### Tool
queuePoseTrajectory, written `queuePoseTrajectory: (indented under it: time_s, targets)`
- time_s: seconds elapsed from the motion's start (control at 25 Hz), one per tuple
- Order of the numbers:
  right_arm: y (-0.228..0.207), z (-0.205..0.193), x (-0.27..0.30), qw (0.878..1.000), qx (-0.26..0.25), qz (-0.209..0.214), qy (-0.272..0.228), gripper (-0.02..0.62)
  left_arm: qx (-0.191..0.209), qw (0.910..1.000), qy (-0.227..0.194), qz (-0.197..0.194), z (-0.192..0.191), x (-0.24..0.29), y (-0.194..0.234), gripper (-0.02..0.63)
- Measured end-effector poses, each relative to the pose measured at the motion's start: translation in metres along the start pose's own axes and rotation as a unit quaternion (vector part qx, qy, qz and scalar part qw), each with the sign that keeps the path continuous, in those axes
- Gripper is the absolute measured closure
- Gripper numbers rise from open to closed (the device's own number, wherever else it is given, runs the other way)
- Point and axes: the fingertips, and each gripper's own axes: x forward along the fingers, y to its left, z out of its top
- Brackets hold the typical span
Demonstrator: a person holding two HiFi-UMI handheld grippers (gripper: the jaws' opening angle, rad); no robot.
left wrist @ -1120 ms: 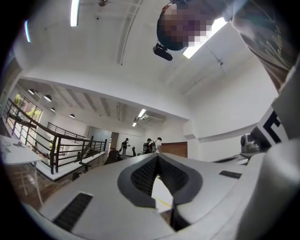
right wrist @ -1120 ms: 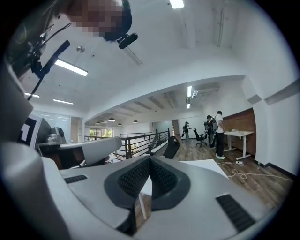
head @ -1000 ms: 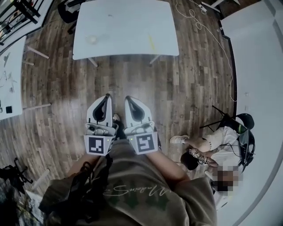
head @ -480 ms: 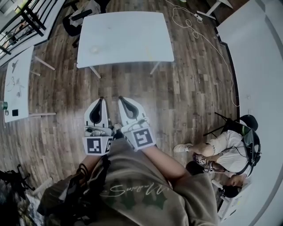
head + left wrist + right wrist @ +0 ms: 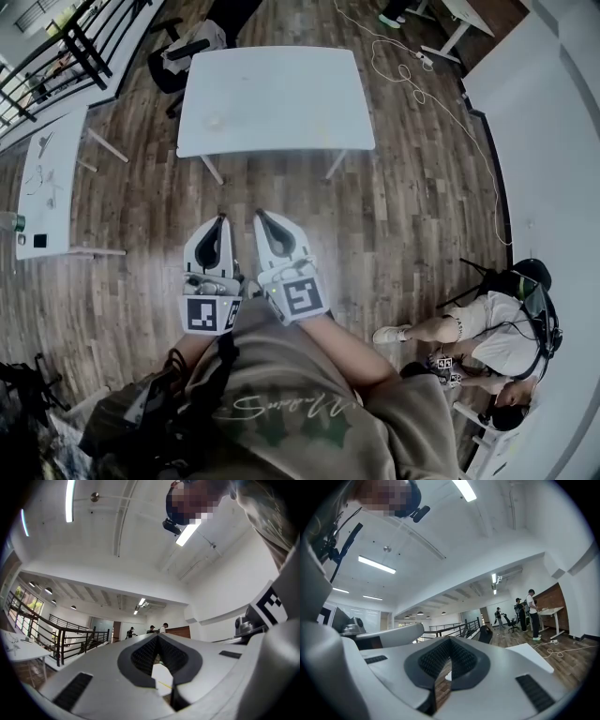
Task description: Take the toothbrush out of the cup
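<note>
A person holds the left gripper (image 5: 221, 221) and right gripper (image 5: 262, 217) side by side over a wooden floor (image 5: 403, 206), both with jaws pressed together, pointing toward a white table (image 5: 277, 98).

Desk and floor, seen from above.
We record a white desk (image 5: 277, 98) standing on the wood plank floor (image 5: 412, 206). On its top is one small pale spot (image 5: 214, 120), too small to identify. A white cable (image 5: 409, 92) trails across the floor beside it.
</note>
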Motion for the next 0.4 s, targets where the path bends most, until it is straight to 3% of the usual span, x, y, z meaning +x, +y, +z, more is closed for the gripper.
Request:
queuePoseTrajectory:
  time_s: [0.2,0.4]
  targets:
    - [-0.0042,0.0029,-0.0011,0.999,-0.025,-0.006,-0.025,0.615,-0.004,1.0,-0.003,-0.002,0.0,-0.0017,0.0014,0.595]
    - [-0.0028,0.0018,-0.001,0.999,-0.026,-0.01,-0.018,0.615,-0.005,0.9999,-0.007,-0.009,0.0034,0.0004,-0.0007,0.595]
